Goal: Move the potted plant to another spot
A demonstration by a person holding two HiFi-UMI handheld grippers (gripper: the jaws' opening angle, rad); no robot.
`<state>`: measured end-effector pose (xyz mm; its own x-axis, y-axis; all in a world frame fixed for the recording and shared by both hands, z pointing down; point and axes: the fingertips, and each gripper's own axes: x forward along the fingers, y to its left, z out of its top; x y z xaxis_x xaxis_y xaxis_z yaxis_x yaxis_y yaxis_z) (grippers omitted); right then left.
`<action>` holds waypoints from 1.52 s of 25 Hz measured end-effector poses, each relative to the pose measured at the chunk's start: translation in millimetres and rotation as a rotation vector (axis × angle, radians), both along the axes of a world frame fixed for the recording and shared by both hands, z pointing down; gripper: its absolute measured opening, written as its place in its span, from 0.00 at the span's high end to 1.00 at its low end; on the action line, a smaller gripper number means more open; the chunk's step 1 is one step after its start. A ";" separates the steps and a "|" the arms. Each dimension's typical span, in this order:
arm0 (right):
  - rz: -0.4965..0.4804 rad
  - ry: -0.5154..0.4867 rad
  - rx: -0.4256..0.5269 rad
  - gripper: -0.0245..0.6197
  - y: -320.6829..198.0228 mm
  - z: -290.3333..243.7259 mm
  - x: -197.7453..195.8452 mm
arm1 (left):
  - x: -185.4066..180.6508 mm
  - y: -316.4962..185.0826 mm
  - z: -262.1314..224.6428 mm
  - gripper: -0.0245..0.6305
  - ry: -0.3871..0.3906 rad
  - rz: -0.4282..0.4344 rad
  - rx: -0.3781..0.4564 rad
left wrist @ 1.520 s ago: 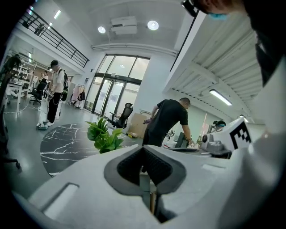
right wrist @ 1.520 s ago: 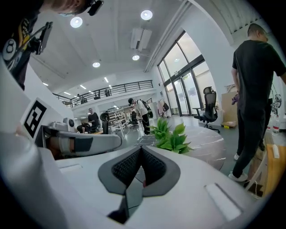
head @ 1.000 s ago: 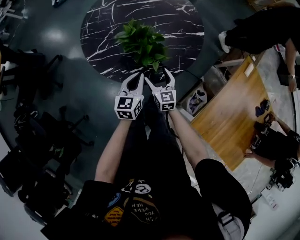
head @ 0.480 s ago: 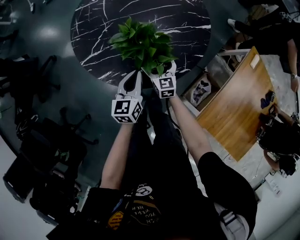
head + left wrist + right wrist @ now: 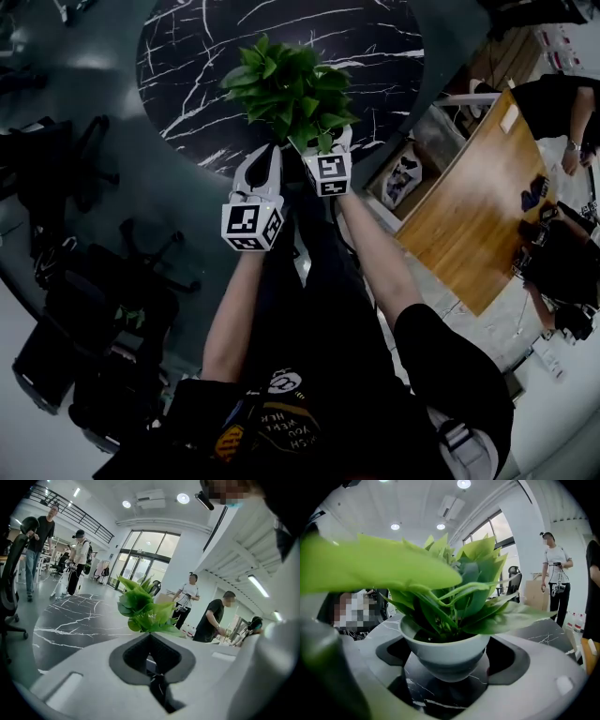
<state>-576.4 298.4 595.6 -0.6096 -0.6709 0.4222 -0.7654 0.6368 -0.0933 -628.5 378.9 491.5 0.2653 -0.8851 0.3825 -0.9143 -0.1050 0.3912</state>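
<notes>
Round black white-veined slab (image 5: pixel 366 56) on grey floor, w/ dark office chairs (image 5: pixel 89 164) on one side, a wooden desk (image 5: pixel 469 216) w/ people (image 5: pixel 562 267) at it opposite, & bystanders (image 5: pixel 187 599) near glass doors (image 5: pixel 145 559) in bkgd.

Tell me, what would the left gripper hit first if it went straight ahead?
Probably the potted plant, whose leaves stand right beyond the left gripper's closed tips; depth is unclear.
</notes>
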 end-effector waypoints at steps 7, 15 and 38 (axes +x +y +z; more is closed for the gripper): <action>0.094 0.016 -0.015 0.18 -18.5 3.4 25.5 | 14.6 -17.2 1.4 0.96 0.006 0.092 0.002; 0.285 0.051 -0.046 0.18 -54.8 6.3 102.4 | 34.0 -38.4 -1.8 0.96 0.007 0.233 0.008; 0.373 0.088 -0.020 0.20 -193.5 9.4 201.7 | 72.6 -177.9 -8.9 0.96 -0.030 0.213 -0.001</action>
